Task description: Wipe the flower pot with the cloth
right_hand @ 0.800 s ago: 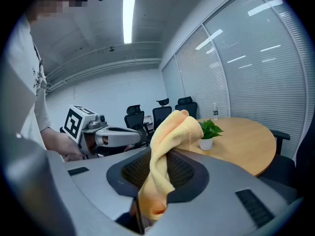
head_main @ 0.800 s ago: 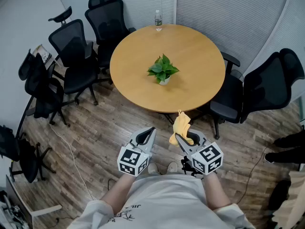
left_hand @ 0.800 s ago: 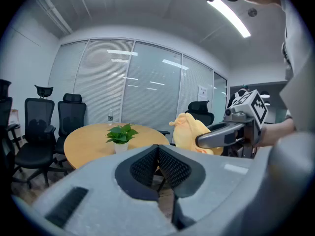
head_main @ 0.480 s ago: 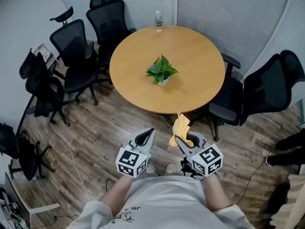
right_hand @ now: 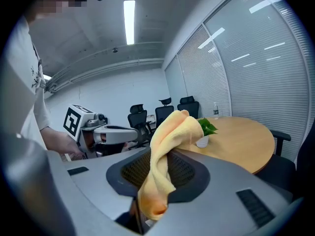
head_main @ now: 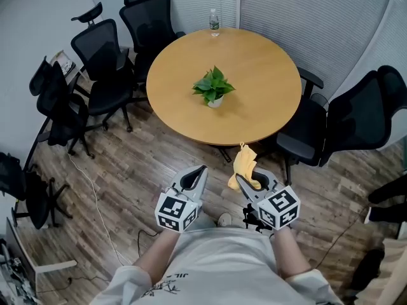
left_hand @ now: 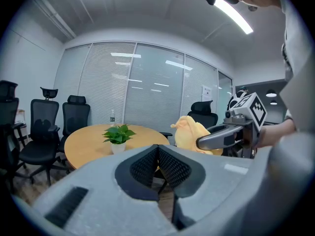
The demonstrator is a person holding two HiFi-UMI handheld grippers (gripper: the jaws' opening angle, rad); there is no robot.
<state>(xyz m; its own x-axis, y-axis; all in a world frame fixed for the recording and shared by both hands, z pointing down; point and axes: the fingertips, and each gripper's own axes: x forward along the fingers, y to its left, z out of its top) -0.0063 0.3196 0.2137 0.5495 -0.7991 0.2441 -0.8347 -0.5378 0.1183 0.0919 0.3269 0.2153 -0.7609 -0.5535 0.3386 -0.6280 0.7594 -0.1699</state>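
Observation:
A small white flower pot (head_main: 215, 102) with a green plant (head_main: 213, 85) stands near the middle of the round wooden table (head_main: 273, 107). It also shows in the left gripper view, pot (left_hand: 117, 148), and in the right gripper view, pot (right_hand: 202, 141). My right gripper (head_main: 240, 180) is shut on a yellow cloth (head_main: 245, 165), which sticks up between its jaws (right_hand: 165, 156). My left gripper (head_main: 198, 171) is shut and holds nothing. Both grippers hang over the floor, short of the table's near edge.
Black office chairs stand left (head_main: 102, 68) and right (head_main: 356, 116) of the table. A water bottle (head_main: 214, 23) sits at the table's far edge. A cable (head_main: 95, 202) runs over the wooden floor on the left.
The view has shifted slightly: the table and plant sit a little higher and nearer the grippers. Both grippers keep their pose, the cloth still in the right one.

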